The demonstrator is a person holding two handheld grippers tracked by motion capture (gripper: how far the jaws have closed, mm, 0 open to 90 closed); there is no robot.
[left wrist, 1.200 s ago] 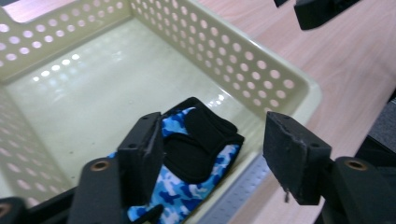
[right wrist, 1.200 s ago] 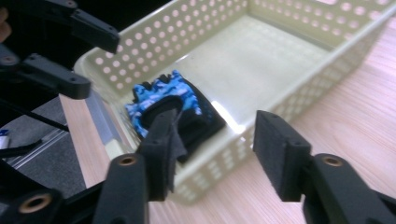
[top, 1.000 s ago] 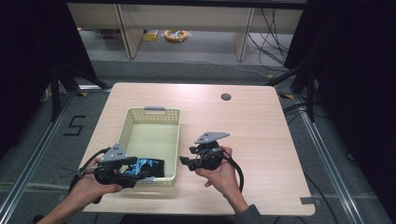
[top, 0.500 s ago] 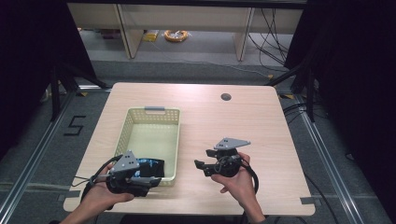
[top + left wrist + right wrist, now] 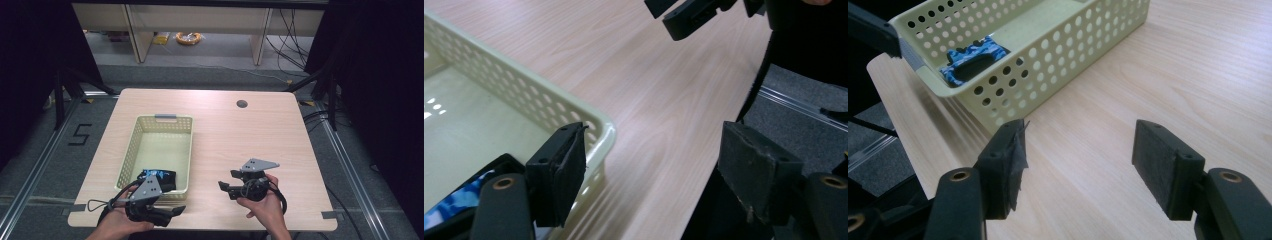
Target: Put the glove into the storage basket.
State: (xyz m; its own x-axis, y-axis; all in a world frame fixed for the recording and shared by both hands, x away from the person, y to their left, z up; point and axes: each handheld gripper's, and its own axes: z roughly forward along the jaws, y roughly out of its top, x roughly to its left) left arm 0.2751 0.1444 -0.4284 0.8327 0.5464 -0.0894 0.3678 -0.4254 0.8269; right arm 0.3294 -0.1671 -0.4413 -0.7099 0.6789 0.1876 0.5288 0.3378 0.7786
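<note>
A pale yellow perforated basket (image 5: pixel 131 150) stands on the left half of the wooden table (image 5: pixel 240 135). A blue-patterned black object (image 5: pixel 159 176) lies inside it at the near end, also seen as the blue object (image 5: pixel 973 59) and the blue object (image 5: pixel 455 204) in the gripper views. My left gripper (image 5: pixel 176 211) is at the table's front edge, just outside the basket's near corner (image 5: pixel 599 131), open and empty (image 5: pixel 654 165). My right gripper (image 5: pixel 223 188) hovers to the right of the basket (image 5: pixel 1058 45), open with nothing between its fingers (image 5: pixel 1085 155).
A round cable hole (image 5: pixel 242 104) sits near the table's far edge. The right gripper's jaws show at the top of the left gripper view. Floor rails and cables lie beyond the table sides.
Both hands drew back toward the table's front edge. My left gripper left the basket's near end and now points right outside it; the blue object stays in the basket.
</note>
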